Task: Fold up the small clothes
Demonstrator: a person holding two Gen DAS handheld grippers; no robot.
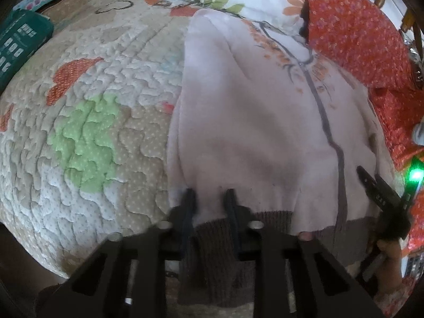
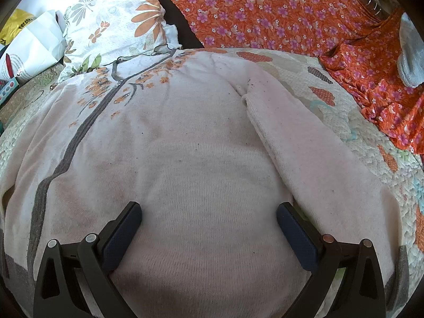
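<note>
A pale pink knit cardigan (image 1: pixel 251 122) with a grey zip band, orange flower embroidery and a brown ribbed hem lies spread on a quilted bedspread (image 1: pixel 87 132). My left gripper (image 1: pixel 209 198) is shut on the cardigan's bottom edge near its left corner, with fabric and hem pinched between the fingers. The right gripper shows at the right edge of this view (image 1: pixel 371 182). In the right wrist view the cardigan (image 2: pixel 196 159) fills the frame, its right sleeve (image 2: pixel 304 153) lying alongside the body. My right gripper (image 2: pixel 209 220) is open, just above the cardigan's lower front.
A white floral pillow (image 2: pixel 119 26) lies beyond the cardigan's collar. An orange flowered cloth (image 2: pixel 304 13) covers the far right of the bed. A green box (image 1: pixel 18 42) and papers (image 2: pixel 34 45) sit at the far left. A grey sock (image 2: pixel 409 61) lies on the orange cloth.
</note>
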